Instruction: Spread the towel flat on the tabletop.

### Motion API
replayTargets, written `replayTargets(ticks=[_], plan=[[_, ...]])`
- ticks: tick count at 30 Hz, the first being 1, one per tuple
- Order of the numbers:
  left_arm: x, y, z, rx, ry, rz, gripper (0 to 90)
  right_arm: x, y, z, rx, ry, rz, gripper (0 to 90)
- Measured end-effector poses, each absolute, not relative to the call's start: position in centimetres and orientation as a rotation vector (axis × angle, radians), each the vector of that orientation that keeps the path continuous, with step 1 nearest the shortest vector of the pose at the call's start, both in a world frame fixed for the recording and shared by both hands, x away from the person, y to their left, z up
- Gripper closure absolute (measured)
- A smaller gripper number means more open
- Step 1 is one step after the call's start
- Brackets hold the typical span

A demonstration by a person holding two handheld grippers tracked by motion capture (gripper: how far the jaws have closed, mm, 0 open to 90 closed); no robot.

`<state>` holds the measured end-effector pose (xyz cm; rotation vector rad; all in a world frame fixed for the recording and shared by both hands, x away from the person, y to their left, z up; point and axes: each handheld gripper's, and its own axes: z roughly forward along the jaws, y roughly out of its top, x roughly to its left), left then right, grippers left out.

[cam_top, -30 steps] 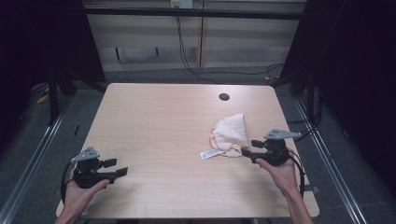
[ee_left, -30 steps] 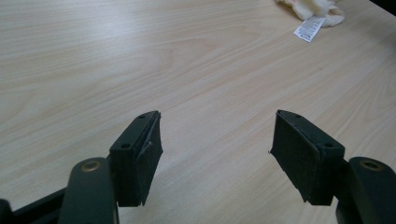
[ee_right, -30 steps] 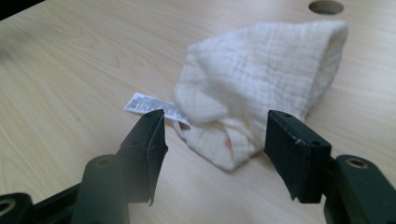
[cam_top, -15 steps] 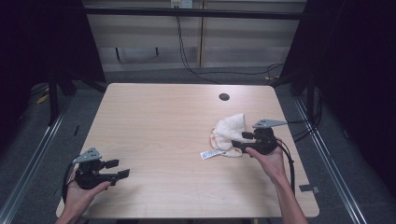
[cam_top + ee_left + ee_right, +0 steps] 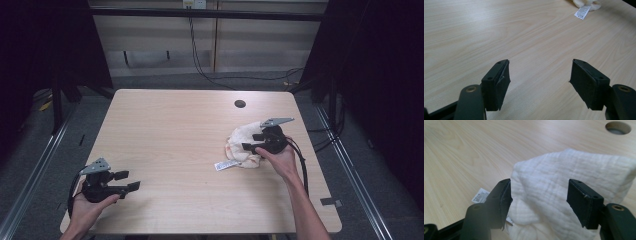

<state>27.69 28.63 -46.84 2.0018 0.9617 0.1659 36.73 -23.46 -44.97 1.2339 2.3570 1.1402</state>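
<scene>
Big pale wooden counter (image 5: 165, 150), a round cable hole (image 5: 240, 104) near its far edge, and all the action sits on the right-hand half. There lies the white cloth (image 5: 244, 145), crumpled into a soft heap, its printed tag (image 5: 223, 165) poking out flat on the wood toward the near-left side.

The right gripper (image 5: 254, 141) is right over that heap now. From its own camera the two black fingers (image 5: 501, 202) stand wide apart with a raised fold of cloth (image 5: 564, 185) between them, nothing pinched yet. My read: it is lined up across the thickest bunch so one squeeze catches plenty of fabric rather than a thin edge.

The left gripper (image 5: 126, 181) waits well apart at the near-left corner, low over bare wood, fingers (image 5: 499, 82) spread wide and empty, the cloth (image 5: 586, 3) and tag (image 5: 582, 12) far off. Parked there, I'd say, ready to take a corner.
</scene>
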Motion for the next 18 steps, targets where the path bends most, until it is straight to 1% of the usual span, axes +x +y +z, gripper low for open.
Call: replayTargets(ticks=[3, 6, 9, 12, 13, 14, 15, 16, 17, 18], plan=[[27.7, 28.6, -46.9, 2.016, 0.954, 0.165, 31.5, 37.2, -23.3, -45.7, 1.243, 2.371, 1.126, 33.9], [27.6, 28.5, -46.9, 2.019, 0.948, 0.165, 31.6, 37.9, -23.1, -47.2, 1.271, 2.385, 1.126, 31.1], [27.5, 28.4, -46.9, 2.038, 0.952, 0.189, 32.2, 38.1, -22.9, -47.9, 1.277, 2.402, 1.123, 31.2], [27.5, 28.4, -46.9, 2.035, 0.955, 0.182, 33.0, 38.5, -22.5, -49.2, 1.304, 2.438, 1.078, 37.8], [27.5, 28.4, -46.9, 2.035, 0.955, 0.182, 33.1, 38.5, -22.5, -49.2, 1.304, 2.438, 1.078, 37.8], [27.4, 28.5, -46.8, 2.032, 0.955, 0.181, 33.2, 38.5, -22.6, -49.8, 1.316, 2.43, 1.07, 42.2], [27.4, 28.5, -46.8, 2.032, 0.955, 0.181, 33.2, 38.5, -22.6, -49.8, 1.316, 2.43, 1.07, 42.2], [27.4, 28.5, -46.8, 2.027, 0.956, 0.182, 33.3, 38.5, -22.9, -49.9, 1.329, 2.419, 1.094, 48.0], [27.4, 28.5, -46.8, 2.027, 0.956, 0.182, 33.3, 38.5, -22.9, -49.9, 1.329, 2.419, 1.094, 48.0], [27.4, 28.6, -46.8, 2.024, 0.958, 0.181, 33.4, 38.5, -23.1, -49.9, 1.339, 2.418, 1.093, 51.0]])
